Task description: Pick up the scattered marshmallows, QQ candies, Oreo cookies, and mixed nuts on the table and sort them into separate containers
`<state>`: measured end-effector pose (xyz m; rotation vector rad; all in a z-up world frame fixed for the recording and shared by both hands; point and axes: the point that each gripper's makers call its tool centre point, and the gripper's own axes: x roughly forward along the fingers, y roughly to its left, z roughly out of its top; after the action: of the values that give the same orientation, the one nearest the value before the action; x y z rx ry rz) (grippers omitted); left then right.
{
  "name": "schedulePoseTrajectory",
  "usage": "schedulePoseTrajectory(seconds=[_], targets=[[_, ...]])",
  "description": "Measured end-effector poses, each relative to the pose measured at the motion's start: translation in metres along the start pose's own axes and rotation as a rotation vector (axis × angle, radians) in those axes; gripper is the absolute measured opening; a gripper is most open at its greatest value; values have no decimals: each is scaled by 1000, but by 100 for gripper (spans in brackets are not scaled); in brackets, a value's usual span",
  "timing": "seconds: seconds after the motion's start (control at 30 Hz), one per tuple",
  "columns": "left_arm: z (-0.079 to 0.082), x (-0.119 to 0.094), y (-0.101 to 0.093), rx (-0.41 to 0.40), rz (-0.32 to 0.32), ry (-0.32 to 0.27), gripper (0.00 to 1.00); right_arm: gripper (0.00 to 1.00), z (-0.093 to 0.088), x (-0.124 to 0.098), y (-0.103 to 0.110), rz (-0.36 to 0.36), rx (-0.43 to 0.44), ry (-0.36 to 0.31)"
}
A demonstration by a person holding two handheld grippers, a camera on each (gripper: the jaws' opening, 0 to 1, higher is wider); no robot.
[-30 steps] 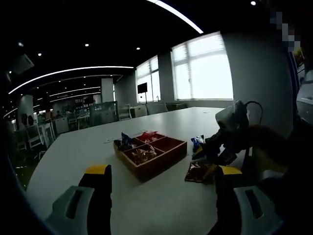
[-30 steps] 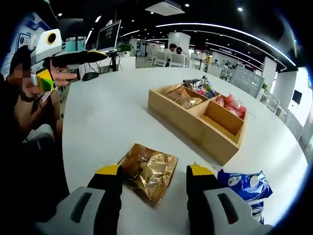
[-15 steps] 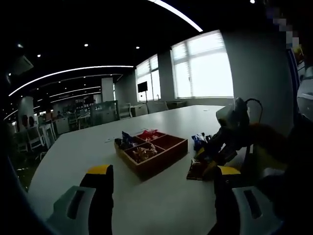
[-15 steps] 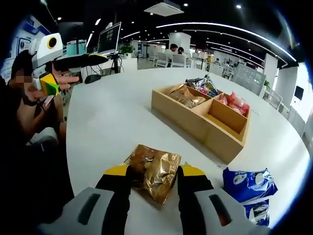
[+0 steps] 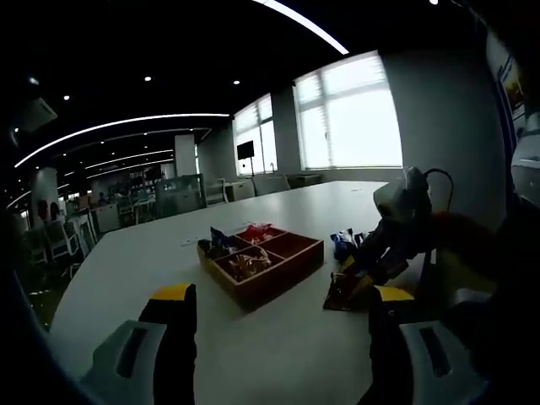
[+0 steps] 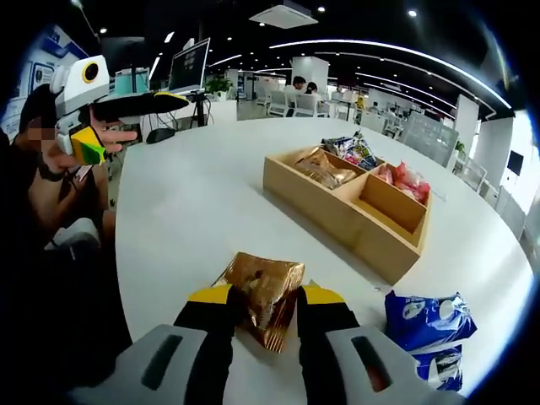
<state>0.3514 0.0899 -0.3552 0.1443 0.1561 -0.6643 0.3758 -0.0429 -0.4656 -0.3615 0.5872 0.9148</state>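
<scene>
one golden nut packet (image 6: 261,297) pinched in right gripper (image 6: 261,305); left gripper (image 5: 274,304) spread, idle. next: lift, carry to wooden tray (image 6: 371,240) nut compartment.

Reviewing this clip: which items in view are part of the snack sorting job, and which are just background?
Part of the job:
- gold snack packet, pinched by the right hand-held gripper
- blue snack packets on the table
- wooden divided tray already holding packets
- left hand-held gripper, open and idle

Just background:
- monitor
- office chairs
- windows
</scene>
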Motion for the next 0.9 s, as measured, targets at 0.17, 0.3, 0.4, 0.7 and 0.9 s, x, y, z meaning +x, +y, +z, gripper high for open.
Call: schedulePoseTrajectory(seconds=[0.17, 0.3, 0.4, 0.7, 0.9], targets=[[0, -1, -1, 0, -3, 0, 87, 12, 1, 1, 1, 0, -26, -6], [0, -2, -1, 0, 0, 0, 87, 10, 2, 1, 2, 0, -15, -8], [1, -3, 0, 2, 2, -1, 87, 9, 3, 0, 2, 1, -19, -8], [3, -3, 0, 10, 1, -2, 87, 7, 5, -2, 5, 11, -22, -12], [6, -4, 0, 17, 4, -6, 86, 6, 8, -5, 6, 30, 6, -29]])
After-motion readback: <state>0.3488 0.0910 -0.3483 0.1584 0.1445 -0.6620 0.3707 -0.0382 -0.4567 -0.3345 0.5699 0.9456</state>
